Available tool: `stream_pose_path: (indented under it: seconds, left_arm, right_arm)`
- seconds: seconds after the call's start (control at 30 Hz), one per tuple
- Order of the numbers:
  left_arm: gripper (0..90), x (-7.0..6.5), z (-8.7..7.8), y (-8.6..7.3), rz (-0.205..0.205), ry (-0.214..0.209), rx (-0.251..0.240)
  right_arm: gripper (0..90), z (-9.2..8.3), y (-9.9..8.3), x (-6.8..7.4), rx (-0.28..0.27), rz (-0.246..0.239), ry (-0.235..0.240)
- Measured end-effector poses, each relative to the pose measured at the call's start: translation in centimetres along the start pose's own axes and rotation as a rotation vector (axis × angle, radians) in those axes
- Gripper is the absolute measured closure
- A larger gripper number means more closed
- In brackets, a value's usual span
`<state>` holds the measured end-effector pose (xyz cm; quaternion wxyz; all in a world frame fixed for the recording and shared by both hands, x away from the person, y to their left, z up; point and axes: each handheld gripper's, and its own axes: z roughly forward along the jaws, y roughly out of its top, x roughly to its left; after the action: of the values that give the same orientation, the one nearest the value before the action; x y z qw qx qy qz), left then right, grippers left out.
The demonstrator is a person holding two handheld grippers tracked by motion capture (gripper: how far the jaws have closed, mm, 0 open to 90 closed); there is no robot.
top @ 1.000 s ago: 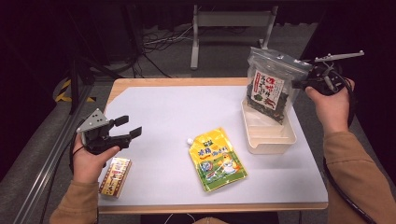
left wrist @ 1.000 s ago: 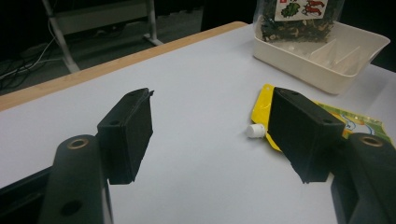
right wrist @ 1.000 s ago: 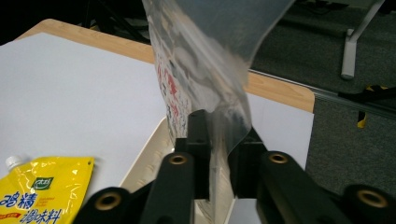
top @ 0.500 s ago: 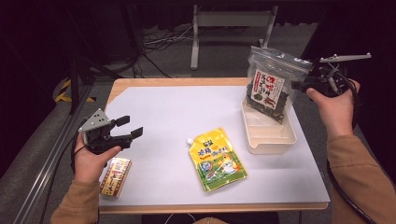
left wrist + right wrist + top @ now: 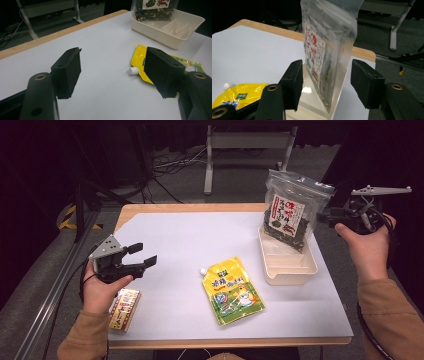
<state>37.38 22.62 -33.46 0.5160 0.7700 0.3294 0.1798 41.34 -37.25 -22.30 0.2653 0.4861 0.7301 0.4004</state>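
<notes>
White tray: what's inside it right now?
The white tray holds a clear bag of dried greens, standing upright at its far end. Bare dividers show nearer. The tray floor under the bag is hidden.

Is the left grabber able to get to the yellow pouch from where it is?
Probably yes. The left gripper is open, holding nothing, and the yellow pouch lies flat with only bare table between them. In the left gripper view its white cap sits right between the jaws.
</notes>
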Motion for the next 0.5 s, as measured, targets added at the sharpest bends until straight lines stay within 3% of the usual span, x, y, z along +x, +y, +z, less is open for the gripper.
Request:
stream_pose_path:
  seconds: [0.5]
  left_arm:
    - [30.1,-0.8,0.4,0.0,0.005,-0.026,0.043]
  right_arm:
    - [43.7,-1.2,-1.3,2.9,-0.021,-0.062,0.104]
